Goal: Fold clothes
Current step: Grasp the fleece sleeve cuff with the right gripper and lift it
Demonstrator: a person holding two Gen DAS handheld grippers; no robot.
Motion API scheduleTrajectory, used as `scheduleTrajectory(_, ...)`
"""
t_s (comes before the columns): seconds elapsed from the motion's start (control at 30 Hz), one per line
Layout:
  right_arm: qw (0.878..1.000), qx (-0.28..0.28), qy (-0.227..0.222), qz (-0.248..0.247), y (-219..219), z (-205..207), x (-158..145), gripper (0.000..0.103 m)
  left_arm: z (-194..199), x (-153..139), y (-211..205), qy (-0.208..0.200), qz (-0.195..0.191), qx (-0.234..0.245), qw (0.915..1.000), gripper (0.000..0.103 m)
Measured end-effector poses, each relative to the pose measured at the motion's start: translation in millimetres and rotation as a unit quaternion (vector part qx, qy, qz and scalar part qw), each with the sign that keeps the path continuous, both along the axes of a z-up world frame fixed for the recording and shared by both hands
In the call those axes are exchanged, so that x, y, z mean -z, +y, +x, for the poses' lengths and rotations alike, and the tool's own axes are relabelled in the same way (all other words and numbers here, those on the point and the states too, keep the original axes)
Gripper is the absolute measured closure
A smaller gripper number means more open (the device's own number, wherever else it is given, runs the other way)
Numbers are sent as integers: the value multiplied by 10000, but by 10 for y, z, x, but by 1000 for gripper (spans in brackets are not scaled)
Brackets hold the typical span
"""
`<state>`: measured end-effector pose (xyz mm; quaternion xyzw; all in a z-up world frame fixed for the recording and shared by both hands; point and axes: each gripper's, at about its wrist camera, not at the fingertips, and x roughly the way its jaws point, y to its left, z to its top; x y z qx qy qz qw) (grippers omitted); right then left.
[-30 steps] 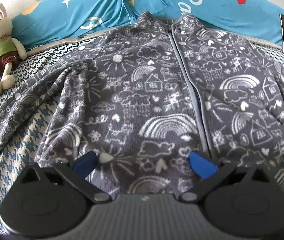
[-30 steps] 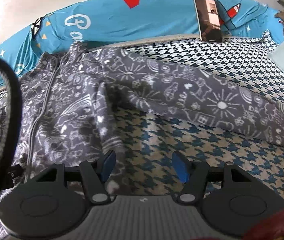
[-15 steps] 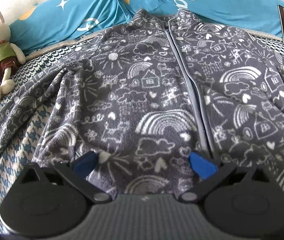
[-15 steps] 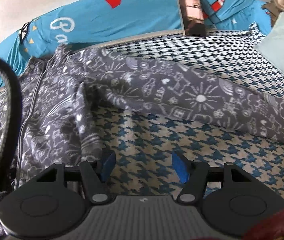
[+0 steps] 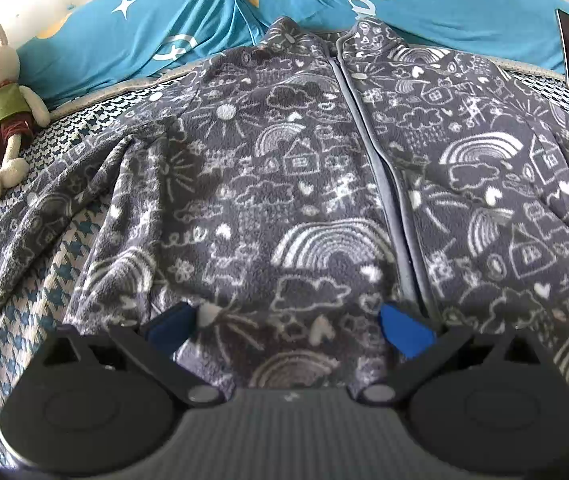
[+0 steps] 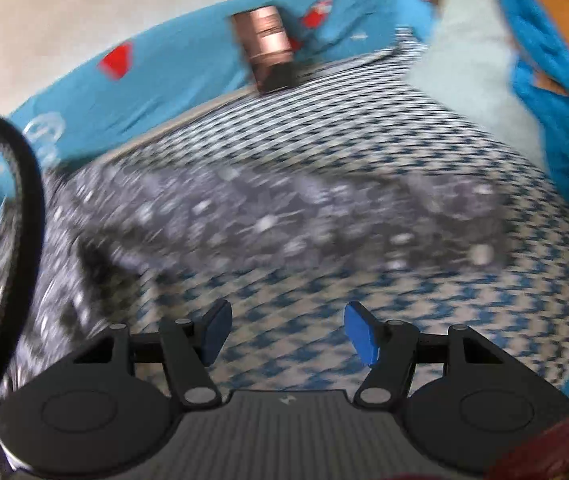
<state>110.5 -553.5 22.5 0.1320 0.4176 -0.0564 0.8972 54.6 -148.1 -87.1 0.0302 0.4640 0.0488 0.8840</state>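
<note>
A grey fleece jacket [image 5: 308,184] printed with white rainbows and houses lies face up on the bed, zipped, collar toward the far side. My left gripper [image 5: 284,324] hangs open just over its lower hem, nothing between the fingers. In the right wrist view, which is motion-blurred, the jacket's sleeve [image 6: 284,216] stretches across the houndstooth sheet [image 6: 364,132]. Open as well, my right gripper [image 6: 286,330] hovers over bare sheet a short way in front of that sleeve.
A blue printed quilt [image 5: 188,20] runs along the far side. A stuffed rabbit [image 5: 2,104] lies at the far left. A phone [image 6: 268,50] leans on the quilt. A pale green pillow [image 6: 480,56] sits far right. A black cable [image 6: 24,208] loops at left.
My right gripper has swung fast to the right, away from the jacket's body and toward the sleeve's end; its view is now blurred. The left gripper has barely moved.
</note>
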Motion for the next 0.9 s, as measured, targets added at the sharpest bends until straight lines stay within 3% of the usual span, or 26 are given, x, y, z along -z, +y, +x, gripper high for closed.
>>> scheduleTrajectory(0.23,9912,1223,81,497,-644,-13,34,40,-11,0,13,-49,-26,78,10000,0)
scheduleTrajectory(0.43,9768,1924,75,937,-984,-8,110,40,-11,4,10,-82,-25,105,9999,0)
scheduleTrajectory(0.63,9643,2140,0,1562,-1067,51,265,40,-19,8,2,-91,-4,95,9999,0)
scheduleTrajectory(0.9,9666,2183,-303,1308,-973,180,294,38,-16,13,6,-99,-9,99,9999,0)
